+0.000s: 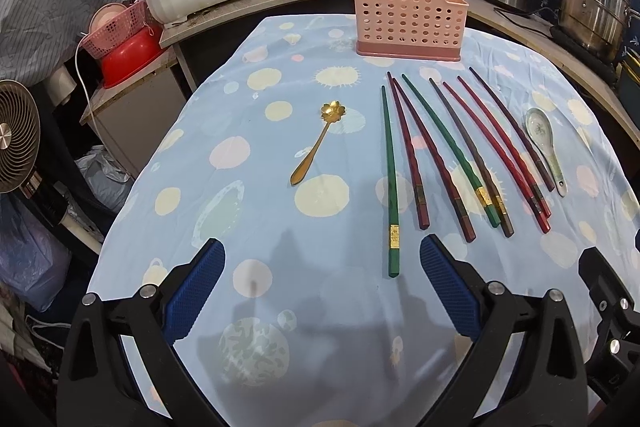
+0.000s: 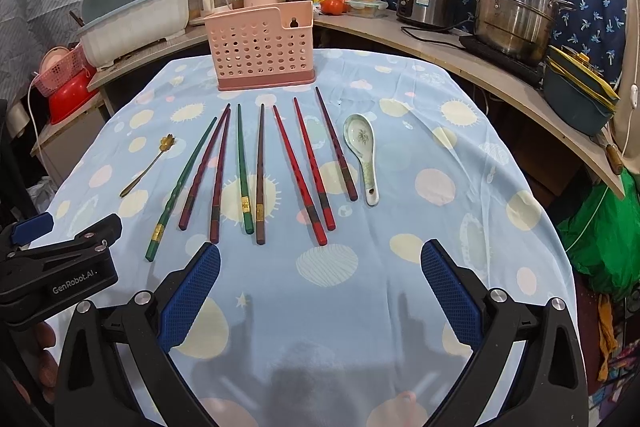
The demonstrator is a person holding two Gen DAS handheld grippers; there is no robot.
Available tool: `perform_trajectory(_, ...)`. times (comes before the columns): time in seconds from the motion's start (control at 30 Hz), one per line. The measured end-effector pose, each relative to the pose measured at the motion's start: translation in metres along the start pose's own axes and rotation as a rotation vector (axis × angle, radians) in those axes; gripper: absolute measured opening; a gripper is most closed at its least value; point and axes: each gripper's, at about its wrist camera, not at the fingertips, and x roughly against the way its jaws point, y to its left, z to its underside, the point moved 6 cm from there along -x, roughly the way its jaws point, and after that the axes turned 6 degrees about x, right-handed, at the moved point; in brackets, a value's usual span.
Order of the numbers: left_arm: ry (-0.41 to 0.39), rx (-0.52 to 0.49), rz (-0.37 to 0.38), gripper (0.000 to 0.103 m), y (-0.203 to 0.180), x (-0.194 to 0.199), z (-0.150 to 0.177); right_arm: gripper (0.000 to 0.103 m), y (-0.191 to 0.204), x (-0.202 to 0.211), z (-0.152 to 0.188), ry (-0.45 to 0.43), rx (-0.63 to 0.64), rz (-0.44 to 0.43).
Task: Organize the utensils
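Chopsticks (image 2: 260, 167) lie fanned on the tabletop (image 2: 460, 247) between two spoons, near the far pink holder (image 2: 264, 47), likely their destination. Left tool (image 1: 320, 267) and right tool (image 2: 320, 267) hover near, fingers apart, empty, ready to pick.

Left tongs (image 1: 320, 267), right tongs (image 2: 320, 267) — both agape, side by side.

Pink perforated caddy (image 2: 264, 51), green, maroon and red chopsticks (image 2: 260, 171), gold spoon (image 1: 318, 143), spotted blue tablecloth (image 2: 420, 227)
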Motion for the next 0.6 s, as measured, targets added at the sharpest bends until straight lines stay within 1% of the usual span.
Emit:
perform_trajectory(0.33, 0.005, 0.009, 0.003, 0.094, 0.000, 0.005, -0.003, 0.097, 0.002, 0.009, -0.005, -0.016, 0.005, 0.004)
perform_trajectory(0.6, -0.015, 0.011, 0.003, 0.094, 0.001, 0.011, -0.007, 0.097, 0.001, 0.012, -0.008, -0.022, -0.002, 0.003)
